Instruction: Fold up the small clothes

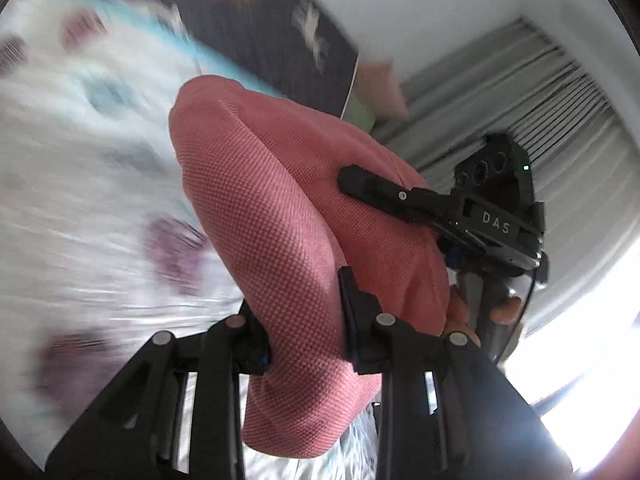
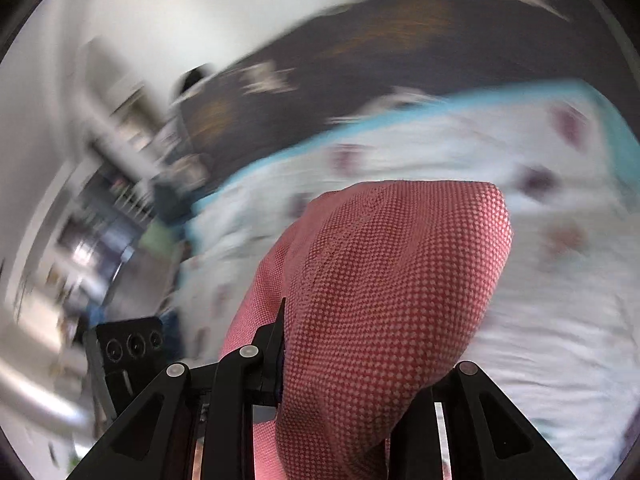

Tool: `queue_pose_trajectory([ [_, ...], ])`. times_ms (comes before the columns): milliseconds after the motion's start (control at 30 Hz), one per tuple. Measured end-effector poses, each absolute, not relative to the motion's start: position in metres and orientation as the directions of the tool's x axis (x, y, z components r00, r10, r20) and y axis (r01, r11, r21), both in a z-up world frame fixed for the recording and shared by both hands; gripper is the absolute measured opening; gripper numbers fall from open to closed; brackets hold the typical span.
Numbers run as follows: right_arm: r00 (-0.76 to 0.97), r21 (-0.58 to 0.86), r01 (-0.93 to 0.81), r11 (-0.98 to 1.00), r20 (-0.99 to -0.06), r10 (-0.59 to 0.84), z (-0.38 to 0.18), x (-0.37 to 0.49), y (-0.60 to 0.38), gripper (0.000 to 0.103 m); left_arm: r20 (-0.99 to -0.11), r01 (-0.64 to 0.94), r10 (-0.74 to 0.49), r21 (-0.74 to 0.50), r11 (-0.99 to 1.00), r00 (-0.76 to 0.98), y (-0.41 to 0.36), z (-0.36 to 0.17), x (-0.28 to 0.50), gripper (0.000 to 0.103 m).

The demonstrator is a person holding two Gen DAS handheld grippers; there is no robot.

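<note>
A small pink-red garment with a fine white dot weave [image 1: 288,216] hangs bunched between both grippers above the bed. My left gripper [image 1: 306,320] is shut on its lower part; cloth bulges up past the fingers. My right gripper [image 1: 360,184] shows in the left wrist view, its finger laid across the cloth's right side. In the right wrist view the right gripper [image 2: 360,356] is shut on the same garment [image 2: 392,280], which fills the space between its fingers. The left gripper's body [image 2: 128,348] shows at lower left there.
A white bed sheet with purple and blue flowers and a turquoise edge [image 1: 80,184] lies below, also in the right wrist view [image 2: 540,280]. A dark patterned headboard [image 1: 272,24], grey curtains [image 1: 532,108], a bright window [image 1: 592,352] and blurred shelves [image 2: 112,184] surround it.
</note>
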State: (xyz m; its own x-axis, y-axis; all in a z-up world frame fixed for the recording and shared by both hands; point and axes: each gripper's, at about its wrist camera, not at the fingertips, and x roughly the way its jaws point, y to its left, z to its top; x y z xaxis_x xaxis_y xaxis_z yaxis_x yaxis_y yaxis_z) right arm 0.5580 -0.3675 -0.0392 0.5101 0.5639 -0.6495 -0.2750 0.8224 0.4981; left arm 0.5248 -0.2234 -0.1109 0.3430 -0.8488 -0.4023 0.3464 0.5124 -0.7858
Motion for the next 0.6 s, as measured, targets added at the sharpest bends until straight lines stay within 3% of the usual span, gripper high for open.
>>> queue_pose_trajectory([
  [200, 0.508, 0.544, -0.022, 0.839, -0.716, 0.478, -0.154, 0.607, -0.528, 0.025, -0.569, 0.396, -0.748, -0.635, 0.664, 0.341, -0.362, -0.184, 0.546, 0.029],
  [333, 0.518, 0.651, -0.099, 0.753, -0.612, 0.598, -0.195, 0.615, -0.555, 0.026, -0.602, 0.429, -0.645, -0.483, 0.763, 0.471, -0.366, -0.194, 0.532, 0.029],
  [433, 0.498, 0.632, -0.115, 0.767, -0.631, 0.595, -0.212, 0.617, -0.551, 0.032, -0.646, 0.401, -0.638, -0.499, 0.768, 0.418, -0.361, -0.211, 0.541, 0.034],
  [467, 0.482, 0.611, -0.086, 0.787, -0.666, 0.570, -0.221, 0.621, -0.551, 0.047, -0.649, 0.355, -0.659, -0.556, 0.752, 0.381, -0.355, -0.221, 0.551, 0.041],
  [500, 0.461, 0.573, -0.050, 0.818, -0.714, 0.528, -0.228, 0.624, -0.549, 0.057, -0.621, 0.293, -0.714, -0.652, 0.699, 0.323, -0.345, -0.232, 0.560, 0.041],
  [533, 0.462, 0.561, -0.048, 0.827, -0.721, 0.516, -0.231, 0.622, -0.551, 0.057, -0.599, 0.254, -0.747, -0.704, 0.663, 0.287, -0.337, -0.236, 0.564, 0.041],
  [567, 0.461, 0.545, -0.047, 0.837, -0.731, 0.503, -0.227, 0.620, -0.553, 0.067, -0.590, 0.230, -0.767, -0.733, 0.640, 0.252, -0.330, -0.235, 0.566, 0.041],
  [600, 0.458, 0.472, -0.013, 0.881, -0.781, 0.425, -0.220, 0.616, -0.555, 0.086, -0.592, 0.228, -0.770, -0.737, 0.637, 0.238, -0.320, -0.228, 0.564, 0.041],
])
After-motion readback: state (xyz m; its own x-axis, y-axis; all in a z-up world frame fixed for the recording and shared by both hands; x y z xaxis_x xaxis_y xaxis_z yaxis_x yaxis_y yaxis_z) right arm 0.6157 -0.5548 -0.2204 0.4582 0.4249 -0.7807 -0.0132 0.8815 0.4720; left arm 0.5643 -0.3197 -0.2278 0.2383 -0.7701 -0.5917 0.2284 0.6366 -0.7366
